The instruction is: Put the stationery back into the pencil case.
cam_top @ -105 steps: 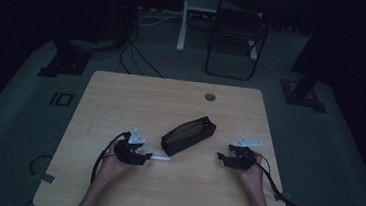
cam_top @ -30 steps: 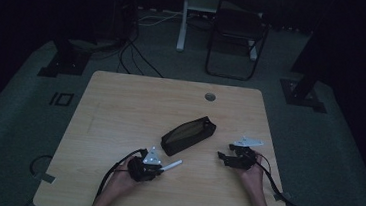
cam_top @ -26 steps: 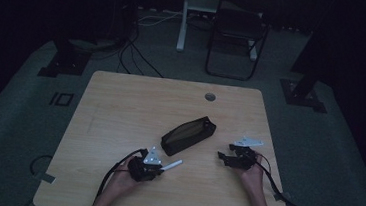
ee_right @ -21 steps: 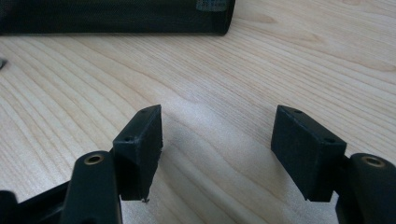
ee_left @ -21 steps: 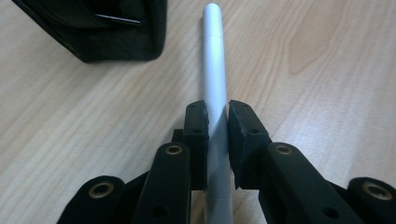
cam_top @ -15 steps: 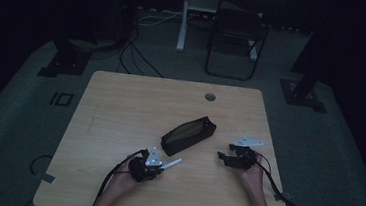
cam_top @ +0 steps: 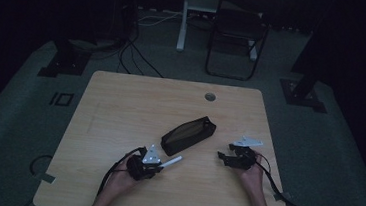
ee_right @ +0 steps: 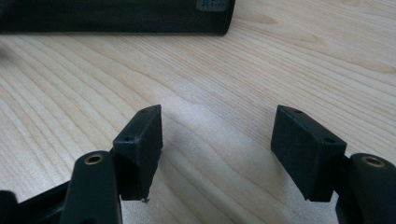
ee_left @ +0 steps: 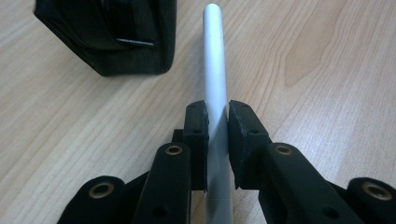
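The left gripper point(ee_left: 216, 122) is clenching a slim silver metal pen point(ee_left: 214, 70) just beside the black fabric zip pouch point(cam_top: 189, 134) on the wooden bench point(cam_top: 121, 102), so the released right gripper point(ee_right: 217, 140) ought to be steadying that pouch.

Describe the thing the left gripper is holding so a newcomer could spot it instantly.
Start at the light wooden table and find the black zip pouch near its middle. Just on the person's side of the pouch, the left gripper is shut on a pen, whose free end points toward the pouch. It is the one slim, pale silver-white stick there; everything around it is black.
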